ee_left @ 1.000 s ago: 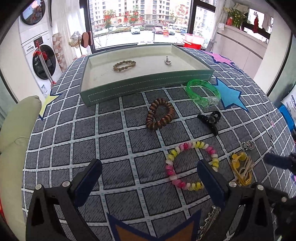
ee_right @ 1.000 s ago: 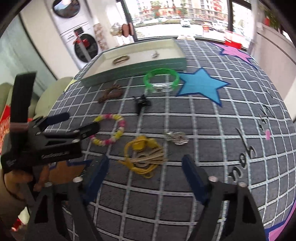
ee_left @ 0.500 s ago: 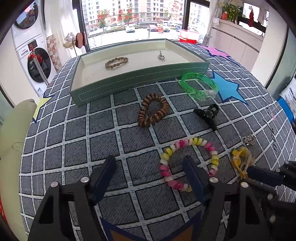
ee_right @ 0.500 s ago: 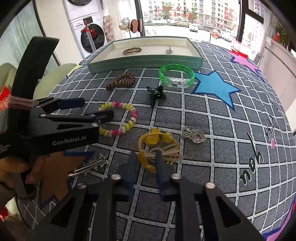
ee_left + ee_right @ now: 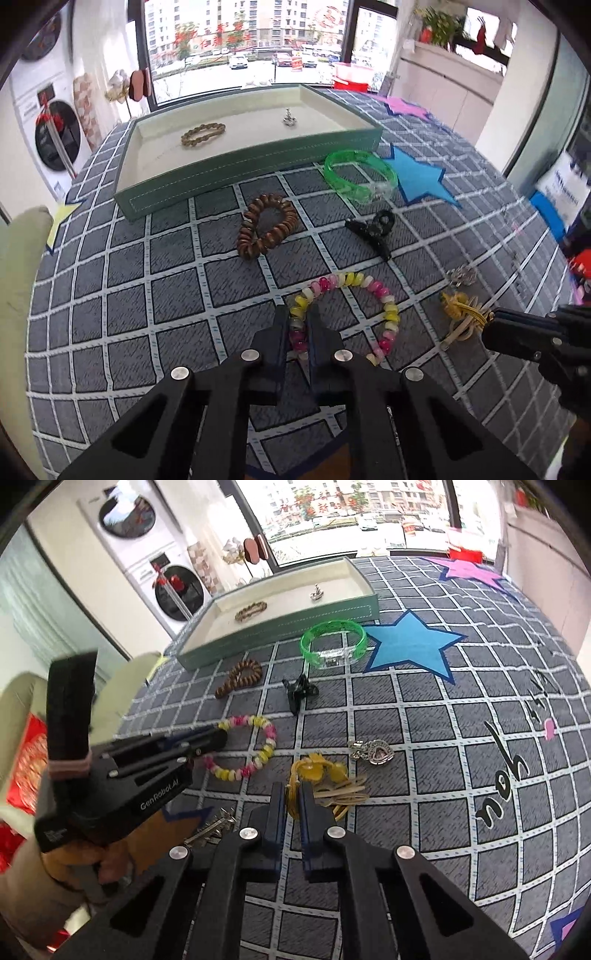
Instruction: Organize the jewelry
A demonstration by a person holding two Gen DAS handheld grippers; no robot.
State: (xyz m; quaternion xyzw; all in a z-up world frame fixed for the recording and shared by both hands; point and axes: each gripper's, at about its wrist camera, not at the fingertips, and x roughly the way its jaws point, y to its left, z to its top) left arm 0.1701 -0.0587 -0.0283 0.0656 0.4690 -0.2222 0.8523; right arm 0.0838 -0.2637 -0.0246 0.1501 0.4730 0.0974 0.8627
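- Left wrist view: the table point(image 5: 155, 280) carries a grey grid-pattern cloth with star patches.
- At the far edge sits a green tray point(image 5: 236, 166) with a cream interior. It holds a braided tan bracelet point(image 5: 203, 133) and a small silver charm point(image 5: 289, 118), well apart.
- Just beside the tray's front wall lies a clear green bangle point(image 5: 358, 175). A brown coil hair tie point(image 5: 266, 225) and a black claw clip point(image 5: 373, 230) lie nearer the middle.
- Left hand-held gripper point(image 5: 298, 334): clenched on the near-left arc of a pink-and-yellow bead bracelet point(image 5: 369, 286), which lies on the cloth.
- Right hand-held gripper point(image 5: 292, 799): clenched on the yellow cord of a yellow hair-tie bundle point(image 5: 325, 779), which rests on the cloth.
- Right wrist view: a silver heart pendant point(image 5: 373, 752) lies near the yellow bundle, to its right.
- A silver hair clip point(image 5: 212, 829) lies on an orange star patch, near the left hand-held gripper body.
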